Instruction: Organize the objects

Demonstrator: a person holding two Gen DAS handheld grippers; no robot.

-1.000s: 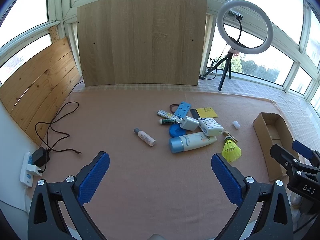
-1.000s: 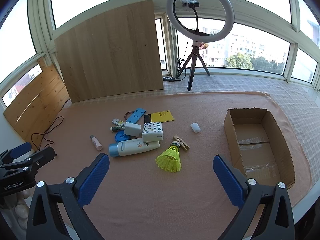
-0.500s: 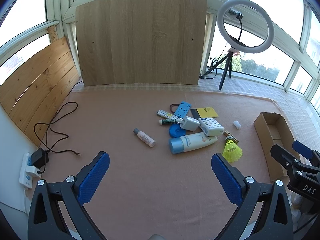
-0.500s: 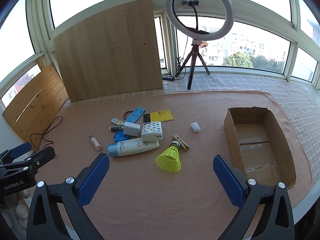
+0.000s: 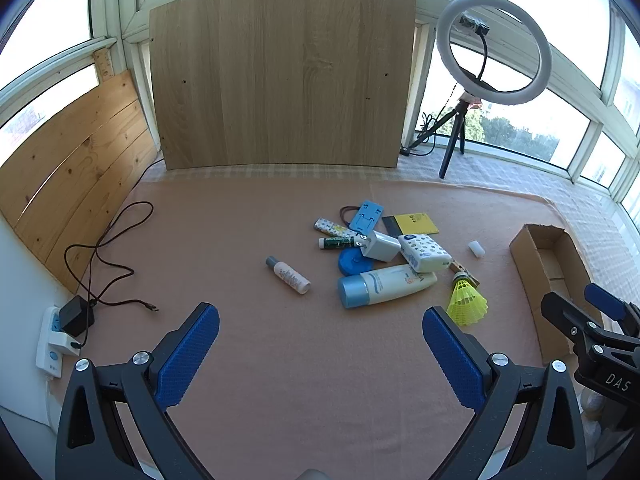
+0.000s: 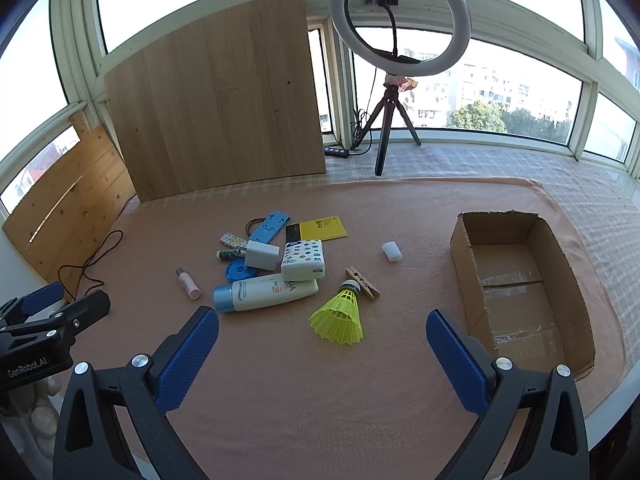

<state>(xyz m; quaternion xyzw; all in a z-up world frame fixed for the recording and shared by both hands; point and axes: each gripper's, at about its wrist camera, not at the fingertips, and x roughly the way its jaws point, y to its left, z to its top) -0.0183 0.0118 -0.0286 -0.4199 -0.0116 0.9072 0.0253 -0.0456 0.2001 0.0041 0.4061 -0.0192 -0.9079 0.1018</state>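
Right now your left gripper (image 5: 320, 344) and right gripper (image 6: 322, 346) both gape wide, holding nothing. The yellow shuttlecock (image 6: 339, 314) lies mid-frame in the right view, the empty cardboard box (image 6: 560, 264) at right.

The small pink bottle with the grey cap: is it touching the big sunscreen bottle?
Apart. In the right wrist view the small pink bottle lies alone, with bare blanket between it and the sunscreen bottle; the left wrist view shows the same gap.
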